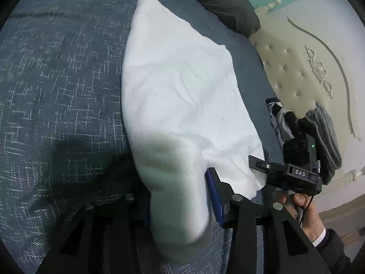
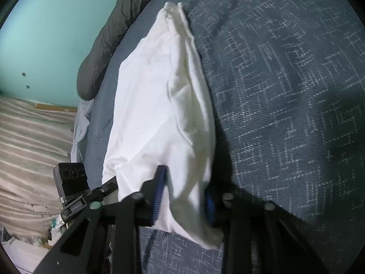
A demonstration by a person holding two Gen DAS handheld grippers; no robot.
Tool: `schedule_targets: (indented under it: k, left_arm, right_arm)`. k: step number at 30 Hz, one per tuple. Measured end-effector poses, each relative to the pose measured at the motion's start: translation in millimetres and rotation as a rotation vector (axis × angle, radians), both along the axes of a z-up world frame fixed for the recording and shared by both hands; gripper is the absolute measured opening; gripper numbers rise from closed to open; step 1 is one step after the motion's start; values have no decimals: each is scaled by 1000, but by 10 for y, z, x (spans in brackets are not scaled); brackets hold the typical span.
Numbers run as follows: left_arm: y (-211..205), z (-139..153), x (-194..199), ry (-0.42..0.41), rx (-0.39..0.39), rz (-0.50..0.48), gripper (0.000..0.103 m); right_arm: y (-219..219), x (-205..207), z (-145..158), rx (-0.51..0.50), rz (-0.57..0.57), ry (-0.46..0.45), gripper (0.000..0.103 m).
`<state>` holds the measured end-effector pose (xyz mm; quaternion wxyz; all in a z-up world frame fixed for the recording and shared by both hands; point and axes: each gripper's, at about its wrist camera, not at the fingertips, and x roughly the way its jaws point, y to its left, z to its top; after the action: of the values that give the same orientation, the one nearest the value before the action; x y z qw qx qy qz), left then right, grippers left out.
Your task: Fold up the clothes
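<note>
A white garment (image 1: 178,86) lies in a long, partly folded shape on the dark blue patterned bed cover (image 1: 57,80). Its near end is bunched up between the blue pads of my left gripper (image 1: 180,201), which is shut on it. In the right wrist view the same white garment (image 2: 159,105) runs away from me, and my right gripper (image 2: 184,201) is shut on its near corner. Each gripper shows in the other's view: the right gripper (image 1: 257,163) at the cloth's right edge, held by a hand (image 1: 305,210), and the left gripper (image 2: 111,181) at the cloth's left edge.
A dark grey pillow (image 1: 219,0) lies at the far end of the bed by a teal wall (image 2: 45,34). A cream tufted headboard (image 1: 296,68) stands to the right, with a folded grey stack (image 1: 326,132) and a striped garment (image 1: 276,118) before it. Striped flooring (image 2: 29,148) lies beside the bed.
</note>
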<state>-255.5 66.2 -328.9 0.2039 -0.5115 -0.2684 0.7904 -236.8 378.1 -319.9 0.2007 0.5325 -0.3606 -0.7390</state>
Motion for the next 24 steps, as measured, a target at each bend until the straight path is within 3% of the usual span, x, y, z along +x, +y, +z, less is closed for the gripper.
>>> schedule_targets:
  k: [5, 9, 15, 24]
  left_arm:
    - [75, 60, 16, 12, -65, -24, 40]
    - [69, 11, -9, 11, -74, -23, 40]
    - [74, 7, 2, 22, -81, -25, 40]
    - [84, 115, 20, 44, -104, -38, 36]
  right_arm:
    - [-46, -8, 35, 19, 19, 10, 18]
    - [-29, -26, -12, 42, 18, -12, 24]
    - [-143, -57, -19, 60, 25, -2, 24]
    - [-332, -84, 38, 85, 19, 38, 13]
